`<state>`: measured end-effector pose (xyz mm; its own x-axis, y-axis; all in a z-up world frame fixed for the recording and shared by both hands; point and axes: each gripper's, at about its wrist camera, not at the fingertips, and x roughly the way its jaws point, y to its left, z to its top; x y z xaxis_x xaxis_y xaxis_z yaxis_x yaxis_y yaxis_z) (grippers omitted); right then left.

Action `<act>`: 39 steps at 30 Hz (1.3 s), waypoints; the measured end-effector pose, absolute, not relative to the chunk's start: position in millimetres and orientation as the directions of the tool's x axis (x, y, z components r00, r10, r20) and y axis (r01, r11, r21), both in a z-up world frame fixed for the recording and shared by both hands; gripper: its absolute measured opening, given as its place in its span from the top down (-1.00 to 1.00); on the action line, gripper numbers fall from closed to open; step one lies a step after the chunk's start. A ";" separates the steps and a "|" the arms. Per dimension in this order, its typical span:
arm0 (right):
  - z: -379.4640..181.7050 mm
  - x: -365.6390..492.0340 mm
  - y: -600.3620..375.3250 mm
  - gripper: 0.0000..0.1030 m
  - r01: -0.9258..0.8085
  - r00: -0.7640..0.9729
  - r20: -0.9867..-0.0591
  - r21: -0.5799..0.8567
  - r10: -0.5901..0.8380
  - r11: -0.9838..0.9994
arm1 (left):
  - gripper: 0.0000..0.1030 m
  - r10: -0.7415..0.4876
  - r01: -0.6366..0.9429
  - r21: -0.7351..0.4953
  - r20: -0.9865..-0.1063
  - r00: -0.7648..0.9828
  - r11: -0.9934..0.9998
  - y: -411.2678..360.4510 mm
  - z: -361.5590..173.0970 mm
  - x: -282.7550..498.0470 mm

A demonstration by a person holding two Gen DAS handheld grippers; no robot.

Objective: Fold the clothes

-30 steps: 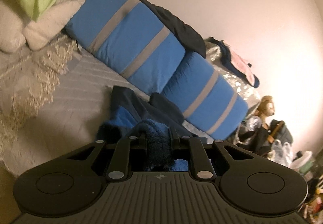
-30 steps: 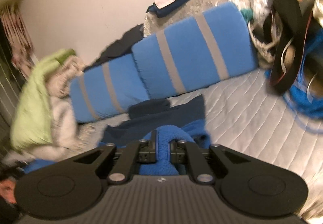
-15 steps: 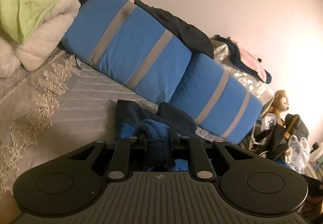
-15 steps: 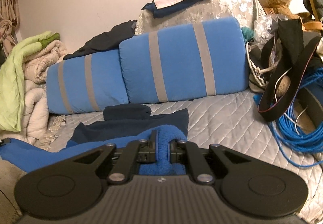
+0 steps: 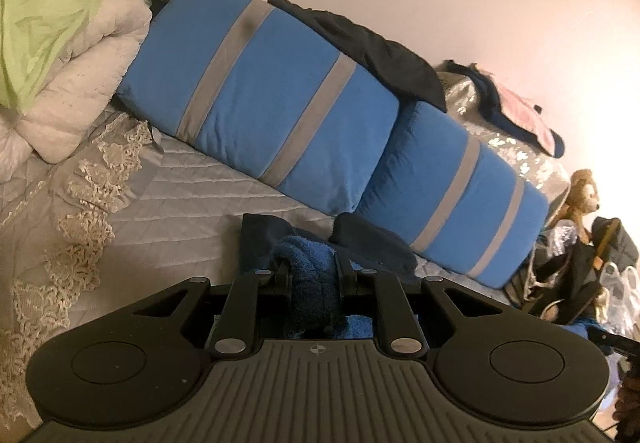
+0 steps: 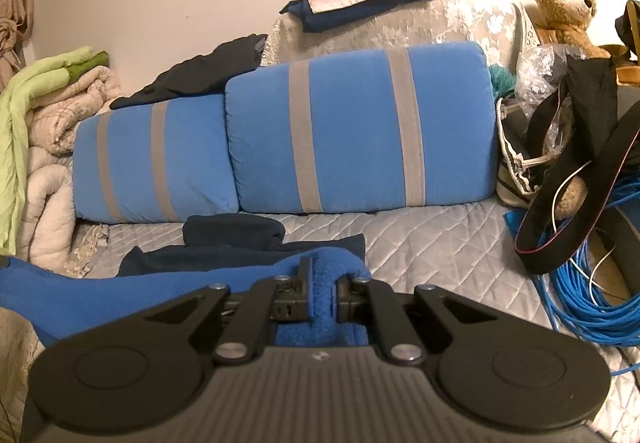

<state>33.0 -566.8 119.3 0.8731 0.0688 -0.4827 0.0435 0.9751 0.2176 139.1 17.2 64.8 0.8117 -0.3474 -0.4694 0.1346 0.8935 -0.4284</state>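
Each handheld unit is matte black — the left gripper [image 5: 313, 274] and the right gripper [image 6: 321, 293] alike. Both show a grey ribbed centre plate bearing a small compass-like mark, two round black discs at the sides, and angular linkage arms pinned with silver rivets.
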 end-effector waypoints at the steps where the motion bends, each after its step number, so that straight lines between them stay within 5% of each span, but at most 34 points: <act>1: 118.3 36.6 -567.6 0.83 0.046 0.873 -0.483 0.223 0.069 0.974 | 0.64 -0.345 0.132 -0.427 -0.472 0.811 0.894 16.5 64.5 142.7; 39: 64.9 204.7 -599.0 0.82 0.088 0.746 -0.657 0.256 0.107 0.963 | 0.64 -0.237 -0.012 -0.371 -0.617 0.750 0.928 -22.8 17.7 297.3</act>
